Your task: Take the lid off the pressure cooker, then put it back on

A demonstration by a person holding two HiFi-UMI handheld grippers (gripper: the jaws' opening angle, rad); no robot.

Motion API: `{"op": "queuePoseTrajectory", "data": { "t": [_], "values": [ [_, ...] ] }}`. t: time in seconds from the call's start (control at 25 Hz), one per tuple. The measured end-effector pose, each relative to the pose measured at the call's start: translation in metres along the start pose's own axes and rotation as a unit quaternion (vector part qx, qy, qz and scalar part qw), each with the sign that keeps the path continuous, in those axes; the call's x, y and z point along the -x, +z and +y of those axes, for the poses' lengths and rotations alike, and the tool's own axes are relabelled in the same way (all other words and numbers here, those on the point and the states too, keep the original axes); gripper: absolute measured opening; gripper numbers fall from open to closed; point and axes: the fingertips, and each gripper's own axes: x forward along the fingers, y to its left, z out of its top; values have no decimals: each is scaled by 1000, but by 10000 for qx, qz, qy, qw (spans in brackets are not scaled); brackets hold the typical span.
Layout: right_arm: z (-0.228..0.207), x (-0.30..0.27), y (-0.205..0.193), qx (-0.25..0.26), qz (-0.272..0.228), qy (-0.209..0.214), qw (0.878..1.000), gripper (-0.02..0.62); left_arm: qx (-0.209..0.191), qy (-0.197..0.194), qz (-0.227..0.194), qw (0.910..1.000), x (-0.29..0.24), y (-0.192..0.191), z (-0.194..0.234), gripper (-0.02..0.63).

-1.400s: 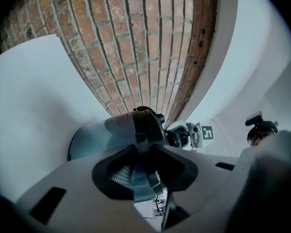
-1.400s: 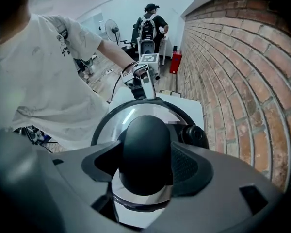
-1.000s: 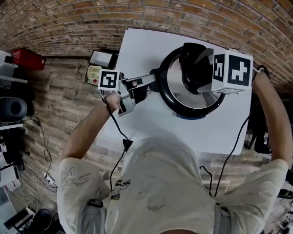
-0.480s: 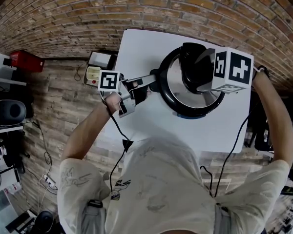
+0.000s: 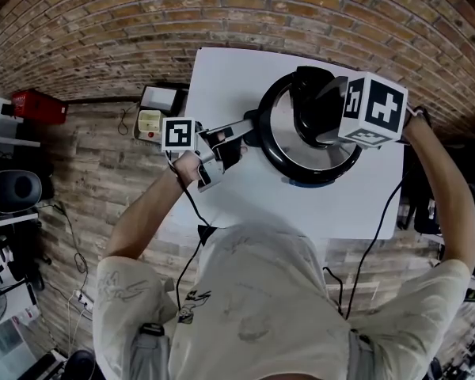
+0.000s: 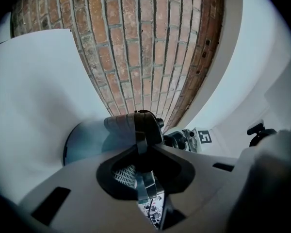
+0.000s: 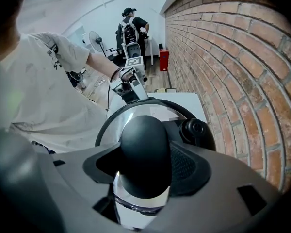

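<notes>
The left gripper (image 5: 233, 137) lies level, its jaws just closing narrow on the long black side handle (image 6: 133, 125) of the round black-rimmed pressure cooker (image 5: 317, 182). They apparently pinch it to steady the pot on the white table (image 5: 229, 77). Right of them the shiny steel lid (image 5: 279, 137) sits on the pot. The right gripper (image 7: 145, 166) points down, jaws clamped wide on its bulbous black top handle (image 7: 145, 147), probably for twisting.
</notes>
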Motion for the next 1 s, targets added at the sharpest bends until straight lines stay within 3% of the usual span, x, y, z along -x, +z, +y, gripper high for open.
{"op": "queuePoseTrajectory", "data": {
  "t": [0.16,0.4,0.6,0.68,0.84,1.0],
  "values": [
    [0,0,0,-232,91,-60,9997,291,114,-18,-35,9999,0,-1,-1,77],
    [-3,0,-1,-1067,19,-288,9939,291,194,-15,-40,9998,0,-1,0,74],
    [-7,0,-2,-2374,-37,-594,9696,291,283,-44,-88,9995,0,0,-1,72],
    [-7,0,-4,-2675,-7,-723,9608,293,343,-31,-75,9994,1,-1,0,71],
    [-7,2,-8,-2765,79,-834,9574,293,410,-122,-51,9991,-1,-1,-1,71],
    [0,-1,-1,-2788,-41,-582,9586,293,369,-154,-33,9992,-2,0,-1,71]
  ]
}}
